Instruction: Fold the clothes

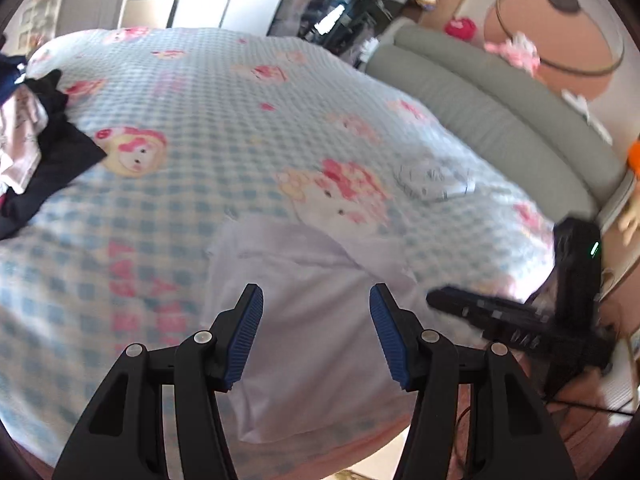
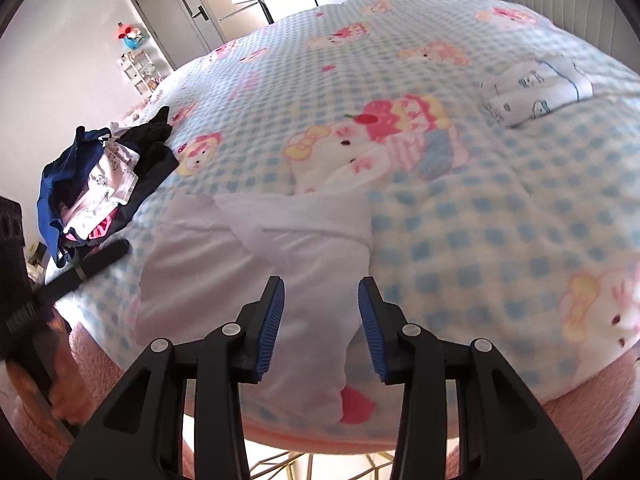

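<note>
A bed point(image 2: 460, 216) covered by a blue-and-white checked blanket point(image 1: 208, 92) printed with pink cartoon figures fills both wrist views, a grey padded headboard point(image 1: 500, 96) curving along its far right side. At the near edge lies the white garment point(image 2: 256, 264), spread mostly flat with its sleeves or upper flaps drawn in across its far end; its long axis runs from the near edge of the bed toward the far side, the narrower hem end hanging just over the near edge and the folded-in end pointing away.

On the bed's left side sits a loose pile of clothes point(image 2: 96, 176), navy, black, and pink-and-white pieces heaped together and plainly not folded. Far right, near the headboard, rests a small folded printed garment point(image 2: 536, 92), compact and squared.

So one piece lies folded, one lies partly folded with its sides turned in and, judging by its length, still wants doubling end to end, and the pile remains to be worked through.

The left gripper point(image 1: 316, 332) hovers over the white garment's near half with its blue pads spread apart and nothing between them. The right gripper point(image 2: 322, 328) hangs over the same cloth, likewise spread wide and empty, and also shows as a dark shape at the right of the left view.
</note>
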### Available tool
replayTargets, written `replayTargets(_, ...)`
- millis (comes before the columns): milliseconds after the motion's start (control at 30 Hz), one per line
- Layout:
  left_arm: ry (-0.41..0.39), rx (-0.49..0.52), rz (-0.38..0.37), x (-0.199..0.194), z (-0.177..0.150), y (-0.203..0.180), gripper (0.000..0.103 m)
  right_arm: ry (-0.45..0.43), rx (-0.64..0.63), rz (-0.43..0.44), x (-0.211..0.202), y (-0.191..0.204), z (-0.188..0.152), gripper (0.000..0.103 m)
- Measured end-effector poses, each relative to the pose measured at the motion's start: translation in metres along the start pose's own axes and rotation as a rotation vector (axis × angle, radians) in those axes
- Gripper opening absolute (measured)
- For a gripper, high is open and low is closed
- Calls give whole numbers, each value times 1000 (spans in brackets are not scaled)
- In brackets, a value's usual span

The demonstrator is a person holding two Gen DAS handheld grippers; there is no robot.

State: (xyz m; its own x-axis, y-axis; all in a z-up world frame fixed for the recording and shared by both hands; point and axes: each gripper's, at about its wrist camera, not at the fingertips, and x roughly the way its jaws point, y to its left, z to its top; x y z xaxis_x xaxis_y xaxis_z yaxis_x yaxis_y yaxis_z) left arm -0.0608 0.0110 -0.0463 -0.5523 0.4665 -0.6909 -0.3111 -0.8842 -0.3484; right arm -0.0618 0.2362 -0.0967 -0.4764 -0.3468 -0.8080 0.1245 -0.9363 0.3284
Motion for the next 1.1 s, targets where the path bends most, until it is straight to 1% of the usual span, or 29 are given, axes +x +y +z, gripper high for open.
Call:
replayTargets(67, 61, 5, 33, 19, -5, -2, 58, 12, -5, -6, 4, 0, -1, 39)
replayTargets(133, 96, -3, 68, 29, -9, 2, 58, 24, -10, -12, 8, 0, -2, 39)
replayTargets(233, 112, -37, 70, 29, -8, 13, 58, 42, -17, -22, 13, 0, -4, 39)
replayTargets(300, 102, -58, 65, 23, -8, 21, 58, 51, -17, -26, 16, -2, -5, 39)
replayTargets(367, 75, -73, 107, 15, -7, 30, 58, 43, 11, -21, 12, -9, -3, 41)
replayTargets(400, 55, -89, 109, 11, -6, 36, 58, 39, 25, -19, 10, -12, -2, 41)
replayTargets(467, 15, -142, 47, 1, -5, 46, 58, 26, 45, -15, 5, -18, 0, 41)
replayTargets(533, 0, -154, 28, 0, -4, 47, 58, -6, 24, -9, -3, -14, 1, 41)
replayTargets(600, -11, -161, 20, -1, -2, 47, 58, -13, 14, 17, -3, -10, 2, 41)
replayTargets(667, 6, -134, 92, 6, -1, 44, 57, 2, 17, 7, 1, -10, 0, 41)
replayTargets(700, 5, -140, 110, 7, -1, 45, 56, 10, 20, 2, 2, -11, -1, 41)
replayTargets(800, -41, -160, 119, -1, 0, 50, 56, 22, 37, -1, 4, -13, -5, 41)
replayTargets(867, -64, -133, 110, -7, 1, 50, 56, 19, 45, -7, 2, -17, -5, 41)
replayTargets(933, -56, -100, 50, -8, 1, 45, 56, 14, 56, -10, 2, -19, -2, 41)
replayTargets(1000, -39, -70, 15, -5, 2, 38, 56, 16, 61, -6, 3, -21, -1, 41)
replayTargets(1067, -27, -43, 33, 2, 3, 33, 56, 22, 63, -6, 6, -20, 0, 41)
replayTargets(1100, -19, -47, 25, 6, 4, 33, 56, 26, 64, -5, 8, -19, -1, 41)
